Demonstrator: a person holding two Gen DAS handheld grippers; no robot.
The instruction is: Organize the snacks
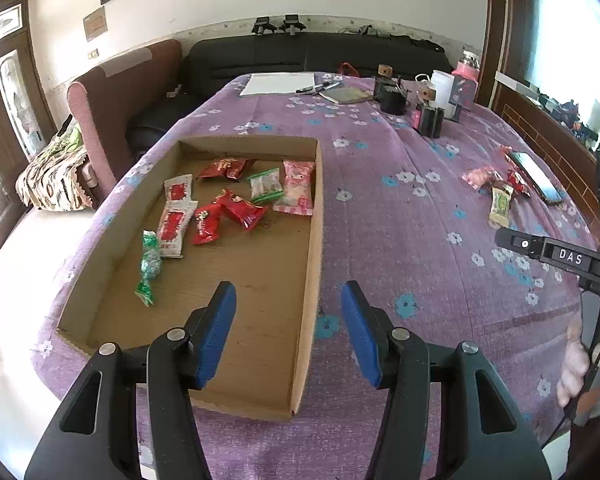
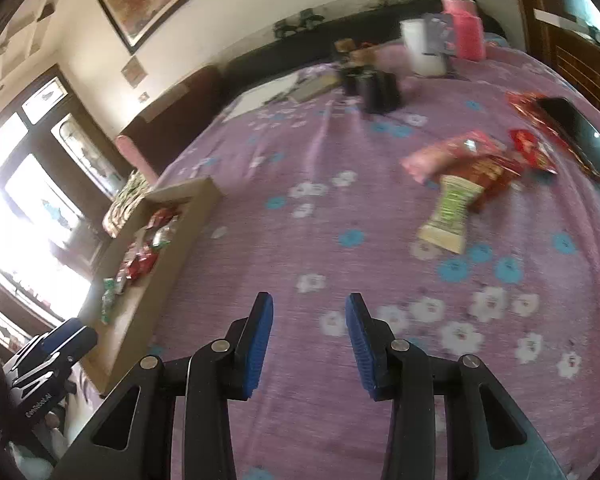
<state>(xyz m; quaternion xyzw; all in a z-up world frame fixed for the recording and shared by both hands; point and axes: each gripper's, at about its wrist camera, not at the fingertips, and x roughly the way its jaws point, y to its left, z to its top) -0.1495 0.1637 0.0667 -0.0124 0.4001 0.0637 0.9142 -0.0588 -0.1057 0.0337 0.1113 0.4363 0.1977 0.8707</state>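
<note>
Holding my left gripper [image 1: 288, 300] over the near end of the cardboard tray [image 1: 318, 240], jaws spread and empty, I see the sorted snacks [image 1: 228, 196] lying ahead of its fingers. Only the left view shows them sharply; the right view catches the tray edge-on, off to the left. My right gripper [image 2: 309, 312], parted with nothing between, points at the loose green-and-cream packet [image 2: 448, 216] and pink packet [image 2: 444, 156] ahead-right on the purple cloth [image 2: 300, 160].
</note>
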